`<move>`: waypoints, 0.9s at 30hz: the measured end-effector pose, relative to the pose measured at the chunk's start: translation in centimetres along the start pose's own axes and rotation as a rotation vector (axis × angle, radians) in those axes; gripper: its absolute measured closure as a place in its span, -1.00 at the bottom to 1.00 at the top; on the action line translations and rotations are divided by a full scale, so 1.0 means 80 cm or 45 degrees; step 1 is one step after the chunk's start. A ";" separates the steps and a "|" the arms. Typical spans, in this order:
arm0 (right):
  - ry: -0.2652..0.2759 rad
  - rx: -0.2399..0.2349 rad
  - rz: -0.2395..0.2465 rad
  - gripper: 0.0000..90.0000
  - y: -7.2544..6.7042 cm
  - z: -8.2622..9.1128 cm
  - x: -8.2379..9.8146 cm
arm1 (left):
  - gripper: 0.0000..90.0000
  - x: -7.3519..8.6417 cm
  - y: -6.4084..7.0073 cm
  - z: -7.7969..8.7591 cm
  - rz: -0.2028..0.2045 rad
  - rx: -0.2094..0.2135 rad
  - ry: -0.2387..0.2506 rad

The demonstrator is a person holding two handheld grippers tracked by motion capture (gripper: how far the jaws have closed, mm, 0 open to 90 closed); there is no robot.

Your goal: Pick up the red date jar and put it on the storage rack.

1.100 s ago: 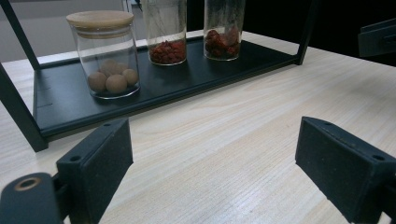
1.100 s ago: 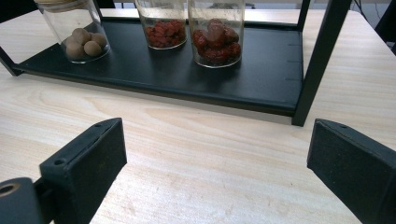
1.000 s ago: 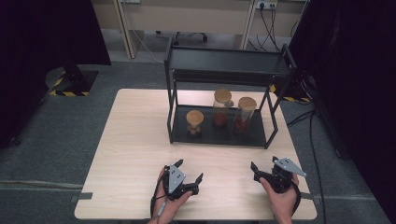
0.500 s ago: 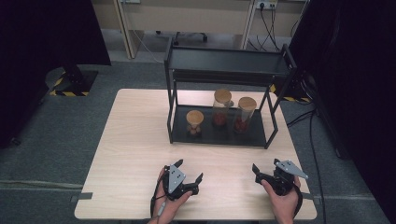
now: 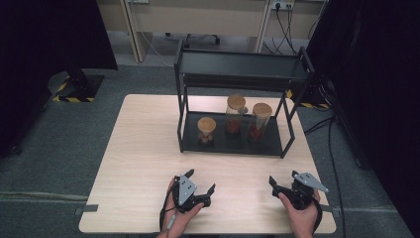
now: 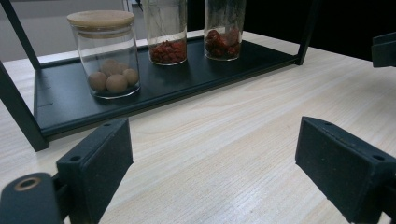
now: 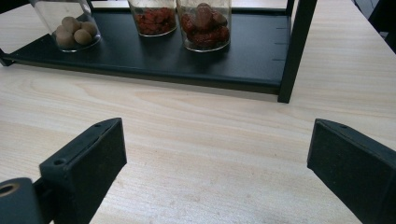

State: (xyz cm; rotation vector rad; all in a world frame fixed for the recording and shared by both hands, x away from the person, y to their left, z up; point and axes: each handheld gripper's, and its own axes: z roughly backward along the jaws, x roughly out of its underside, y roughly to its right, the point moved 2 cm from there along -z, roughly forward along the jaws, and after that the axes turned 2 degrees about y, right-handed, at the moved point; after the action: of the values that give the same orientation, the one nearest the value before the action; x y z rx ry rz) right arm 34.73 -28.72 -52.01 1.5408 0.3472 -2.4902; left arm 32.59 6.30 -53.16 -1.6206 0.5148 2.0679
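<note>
A: A person's two hand-held grippers wait at the near edge of the pale wooden table (image 5: pixel 143 144). The left gripper (image 5: pixel 202 187) has its jaws spread wide with bare tabletop between them; the right gripper (image 5: pixel 274 184) is just as wide and holds nothing either.

B: And what are they after?

A: Likely the three glass jars on the bottom tier of the black two-tier rack (image 5: pixel 237 74), well apart from both grippers. The short jar of round brown balls (image 5: pixel 206 131) stands at the left, the tall jar of small red berries (image 5: pixel 235 115) in the middle, the jar of dark red dates (image 5: pixel 258 121) at the right, all with wooden lids.

B: How should the reach go?

A: I'd judge each gripper must go in low and level under the upper shelf, between the corner posts, and close on the glass below the lid, keeping the jar upright.

B: Do the cameras differ?

A: The high view gives the whole rack and its bare top shelf. The left gripper view shows the short jar's lid close up; the right gripper view brings the dates and the rack's front right post (image 7: pixel 295 51) near, with the jar tops cut off
</note>
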 end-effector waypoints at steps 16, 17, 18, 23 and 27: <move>-0.010 0.015 -0.003 -0.90 0.001 -0.005 0.012 | -0.76 0.000 0.000 0.000 0.003 0.000 0.000; -0.008 0.015 -0.001 -0.90 0.001 -0.005 0.012 | -0.76 0.000 0.000 0.000 0.002 0.000 -0.001; -0.007 0.015 0.001 -0.90 0.001 -0.005 0.012 | -0.76 0.000 0.000 0.000 0.001 0.001 -0.001; 0.001 0.016 -0.002 -0.90 0.001 -0.004 0.012 | -0.76 0.000 0.000 0.000 0.000 0.001 0.001; 0.003 0.014 -0.006 -0.90 0.002 -0.004 0.012 | -0.76 0.000 0.000 0.000 0.001 0.001 0.000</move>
State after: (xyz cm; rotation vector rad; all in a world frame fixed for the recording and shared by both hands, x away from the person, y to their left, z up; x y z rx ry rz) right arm 34.59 -28.79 -53.01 1.5488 0.3386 -2.4986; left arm 32.60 6.30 -53.17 -1.6208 0.5160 2.0678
